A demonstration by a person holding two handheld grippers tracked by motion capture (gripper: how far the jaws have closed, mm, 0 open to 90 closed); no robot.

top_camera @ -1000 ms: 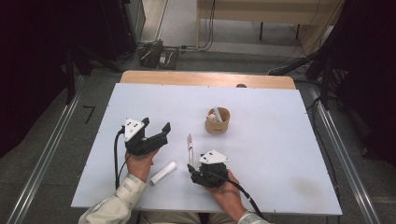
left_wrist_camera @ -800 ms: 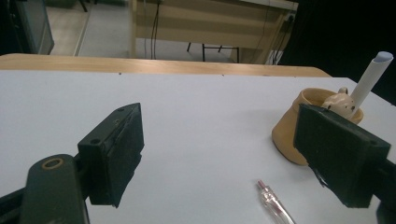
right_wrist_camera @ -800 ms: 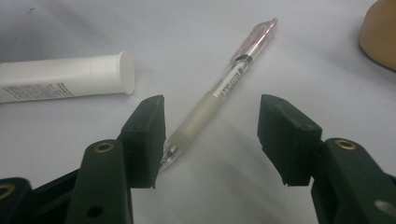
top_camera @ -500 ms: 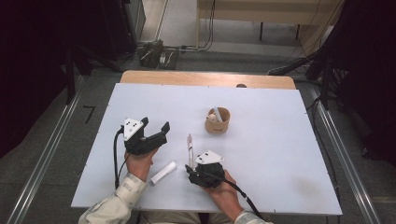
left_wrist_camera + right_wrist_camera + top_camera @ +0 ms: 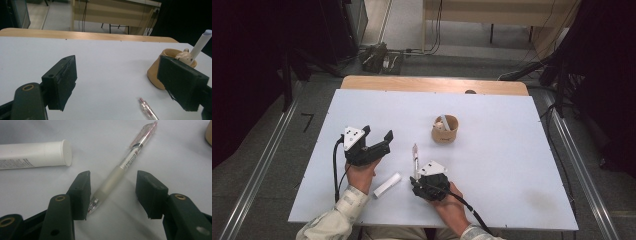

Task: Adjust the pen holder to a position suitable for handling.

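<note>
White tabletop point(image 5: 512, 165) stretches out in front of me, with a strip of bare wood along its far edge and dark curtains to either side of the room. Near my right hand lies a clear pen point(image 5: 120, 167) with a pink cap end, flat on the surface and pointing away from me. I hold my right gripper point(image 5: 113, 192) low over its near end, so that the tip and the frosted grip section sit between the two black jaws; the jaws have just been closing but they are not on the pen yet, with the left pad almost at the tip and the right pad clearly off to the side. Just to the left of the pen, a white tube point(image 5: 35, 153) lies on its side, its capped end toward the pen and apart from it. My left gripper point(image 5: 377, 140) hangs above the table farther left, jaws spread wide with nothing between them. Beyond the pen, toward the middle of the table, stands a small tan cup point(image 5: 445, 129) holding a little bear figure point(image 5: 184, 57) and a white stick that leans out over the rim.
</note>
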